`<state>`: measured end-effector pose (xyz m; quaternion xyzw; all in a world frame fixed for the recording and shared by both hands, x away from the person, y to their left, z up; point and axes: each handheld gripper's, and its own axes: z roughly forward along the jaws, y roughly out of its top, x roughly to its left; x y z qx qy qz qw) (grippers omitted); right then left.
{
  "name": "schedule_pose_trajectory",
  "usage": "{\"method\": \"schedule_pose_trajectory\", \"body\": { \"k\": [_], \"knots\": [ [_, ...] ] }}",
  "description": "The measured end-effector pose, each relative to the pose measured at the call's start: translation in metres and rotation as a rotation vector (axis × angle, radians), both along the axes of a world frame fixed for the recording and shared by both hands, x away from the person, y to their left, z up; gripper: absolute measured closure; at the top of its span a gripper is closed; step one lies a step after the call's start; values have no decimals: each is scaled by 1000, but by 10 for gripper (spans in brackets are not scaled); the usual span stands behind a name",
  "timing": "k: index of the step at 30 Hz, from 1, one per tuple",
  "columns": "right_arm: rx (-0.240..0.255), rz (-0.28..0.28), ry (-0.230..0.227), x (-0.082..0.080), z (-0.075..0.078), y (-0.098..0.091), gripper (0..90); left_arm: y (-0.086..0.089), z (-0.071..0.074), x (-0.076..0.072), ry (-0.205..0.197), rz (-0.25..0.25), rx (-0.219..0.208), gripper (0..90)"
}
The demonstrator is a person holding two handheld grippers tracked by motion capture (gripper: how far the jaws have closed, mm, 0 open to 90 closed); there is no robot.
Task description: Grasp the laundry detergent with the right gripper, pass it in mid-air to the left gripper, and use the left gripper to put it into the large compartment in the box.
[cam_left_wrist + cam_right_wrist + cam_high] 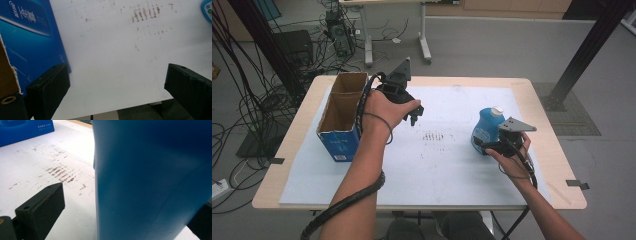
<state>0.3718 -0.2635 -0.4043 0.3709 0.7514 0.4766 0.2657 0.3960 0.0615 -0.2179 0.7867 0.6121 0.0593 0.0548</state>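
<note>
While the left gripper (413, 116) hangs over the white mat (437, 165) just right of the blue carton (341, 142), at the centre-left of the high view, its jaws stand wide apart with nothing between them. Seen from the left gripper view, that gripper (117, 85) frames only bare mat, the carton's blue side (27, 42) filling the upper left of the frame beside one jaw, with no contact that can be seen.

At the centre-right of the high view, the right gripper (482, 145) sits low at the foot of the blue bottle (486, 127), which stands upright on the mat with a white cap on top. From the right gripper view, the bottle (150, 180) fills the middle and right of the frame between the jaws; the left jaw stands clear of it with mat showing between, so the jaws are apart around the bottle, not clamped.

White writing runs along the carton's face in the upper left of the left gripper view, too tilted and small to read. Brown scuff marks (146, 12) streak the mat between carton and bottle.
</note>
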Motion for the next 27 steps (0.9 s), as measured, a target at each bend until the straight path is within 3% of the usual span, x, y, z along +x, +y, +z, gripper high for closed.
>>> {"method": "schedule_pose_trajectory", "body": {
  "k": [27],
  "knots": [
    [-4,2,-3,-1,0,0,6,-2,1,1,4,-5,12,65]
  ]
}}
